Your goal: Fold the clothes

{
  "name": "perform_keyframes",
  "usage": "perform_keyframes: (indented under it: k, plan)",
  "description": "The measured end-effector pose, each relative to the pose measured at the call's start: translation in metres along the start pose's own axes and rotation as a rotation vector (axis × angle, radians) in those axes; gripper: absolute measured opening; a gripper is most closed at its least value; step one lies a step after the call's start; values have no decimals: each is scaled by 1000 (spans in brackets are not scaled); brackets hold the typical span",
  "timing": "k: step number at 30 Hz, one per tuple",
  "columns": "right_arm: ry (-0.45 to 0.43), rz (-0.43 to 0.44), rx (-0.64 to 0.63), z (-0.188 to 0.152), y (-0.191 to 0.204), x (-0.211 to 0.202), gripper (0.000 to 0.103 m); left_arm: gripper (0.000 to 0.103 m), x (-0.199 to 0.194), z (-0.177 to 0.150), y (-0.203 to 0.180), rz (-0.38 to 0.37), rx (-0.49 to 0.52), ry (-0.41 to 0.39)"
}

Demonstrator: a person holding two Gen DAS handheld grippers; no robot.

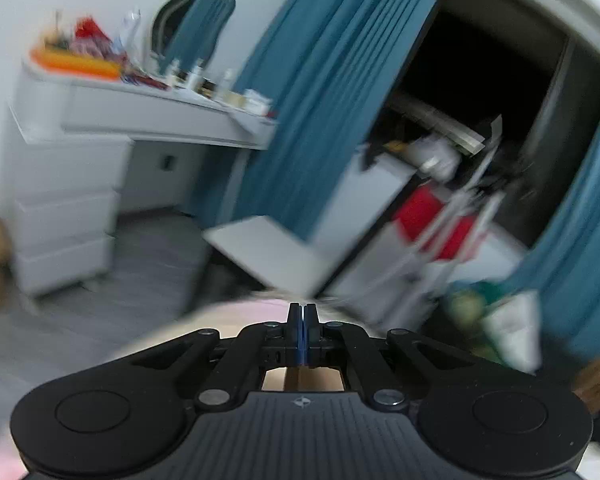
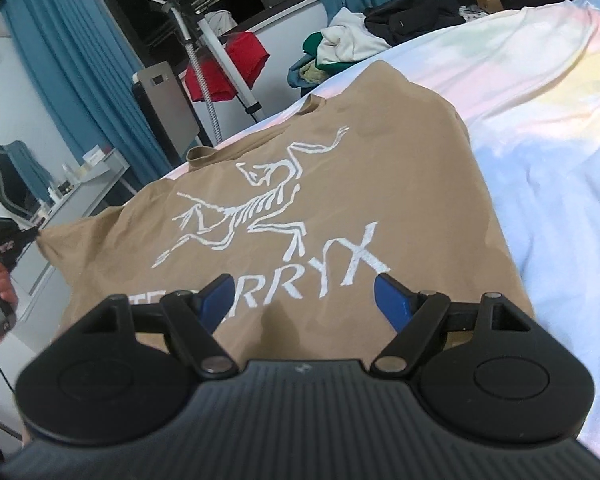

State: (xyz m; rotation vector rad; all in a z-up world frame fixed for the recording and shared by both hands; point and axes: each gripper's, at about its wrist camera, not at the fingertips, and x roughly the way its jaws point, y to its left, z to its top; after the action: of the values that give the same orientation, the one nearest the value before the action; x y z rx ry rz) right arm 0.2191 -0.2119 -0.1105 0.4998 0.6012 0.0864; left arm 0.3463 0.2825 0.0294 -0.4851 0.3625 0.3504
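The tan T-shirt (image 2: 300, 208) lay spread, print up, on the pastel bed sheet (image 2: 539, 128). The left gripper (image 1: 303, 316), jaws shut, pinched its sleeve corner; the right gripper (image 2: 303, 296) hovered above, jaws wide, empty. Judged: first fold starting; next, the right needs an edge grip.

Both the left gripper (image 1: 303, 312) and right gripper (image 2: 303, 292) have ribbed black bodies, silver screws, blue pads.

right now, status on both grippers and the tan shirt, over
Left gripper shut, blurred, apparently pinching the shirt's sleeve. Right gripper open, above the tan shirt, which lies spread print-up on the bedsheet. Nothing on the shirt.
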Motion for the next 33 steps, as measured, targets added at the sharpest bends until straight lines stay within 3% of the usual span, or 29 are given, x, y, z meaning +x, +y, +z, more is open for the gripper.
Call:
perform_keyframes:
  k: [1,4,6,8,13,17,20,24,28,30,33]
  plan:
    - [0,-1,3,0,-1,1,78,0,5,3,-2,43,33,8]
    - [3,-1,13,1,-3,2,79,2,7,0,3,-4,6,29]
    - [6,1,22,1,-4,3,79,12,5,-13,14,-21,-74,90]
    - [8,6,27,1,-3,3,79,33,2,-25,25,-39,-153,151]
    - [8,10,35,2,-3,1,79,62,-20,-75,57,-145,-401,295]
    - [23,13,50,0,-4,1,79,67,-25,-101,72,-193,-562,396]
    - [31,20,49,-1,-2,2,79,67,-22,-105,70,-203,-573,452]
    - [38,20,31,-3,3,6,79,62,-10,-112,70,-230,-590,431]
    - [53,4,18,-6,4,12,78,15,2,-119,69,-221,-574,426]
    - [51,-3,9,-7,5,13,78,9,8,-123,68,-216,-565,424]
    - [46,-12,-7,-7,6,15,78,4,1,-104,62,-157,-420,362]
